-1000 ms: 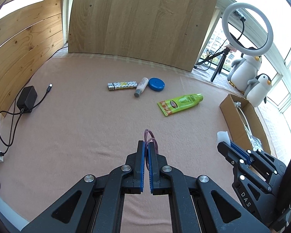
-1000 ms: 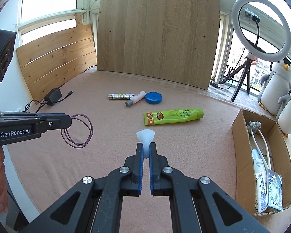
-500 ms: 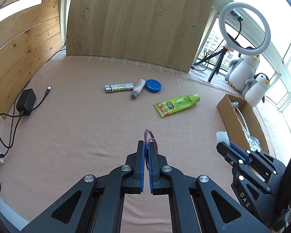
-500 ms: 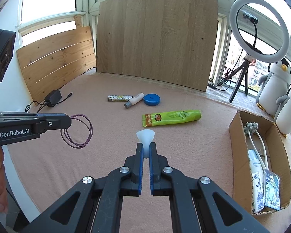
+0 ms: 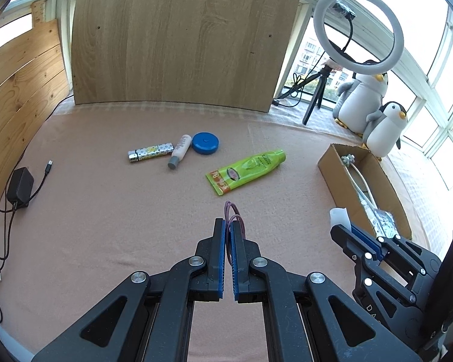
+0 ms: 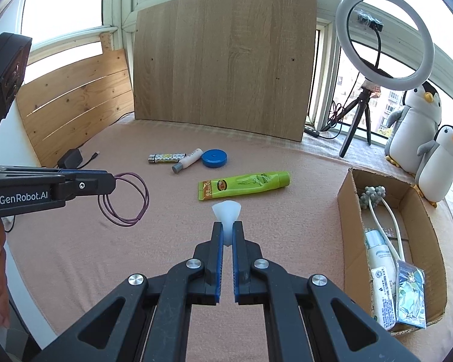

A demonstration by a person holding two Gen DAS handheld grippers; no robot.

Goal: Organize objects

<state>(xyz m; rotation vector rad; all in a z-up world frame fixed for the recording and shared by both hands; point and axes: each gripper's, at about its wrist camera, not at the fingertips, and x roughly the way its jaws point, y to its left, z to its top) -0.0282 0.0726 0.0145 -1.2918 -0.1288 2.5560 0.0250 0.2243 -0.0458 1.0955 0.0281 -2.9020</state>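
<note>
I hold both grippers above the pink-covered counter (image 5: 105, 217). My left gripper (image 5: 228, 226), low centre of its own view, has its fingers pinched narrow on a loop of purple cord (image 6: 125, 199), which dangles at the left of the right-wrist view. My right gripper (image 6: 228, 229) has its fingers clamped on a small white cone-shaped piece (image 6: 226, 211), its wide end pointing away from the camera. At mid-frame, a green tube (image 6: 244, 184) lies flat on the counter; beyond it a blue round lid (image 6: 214, 158), a small white bottle (image 6: 187, 160) and a patterned lighter (image 6: 167, 158) sit close together. At the right edge, an open cardboard box (image 6: 347, 208) holds a white bottle, a white cable and a foil packet.
</note>
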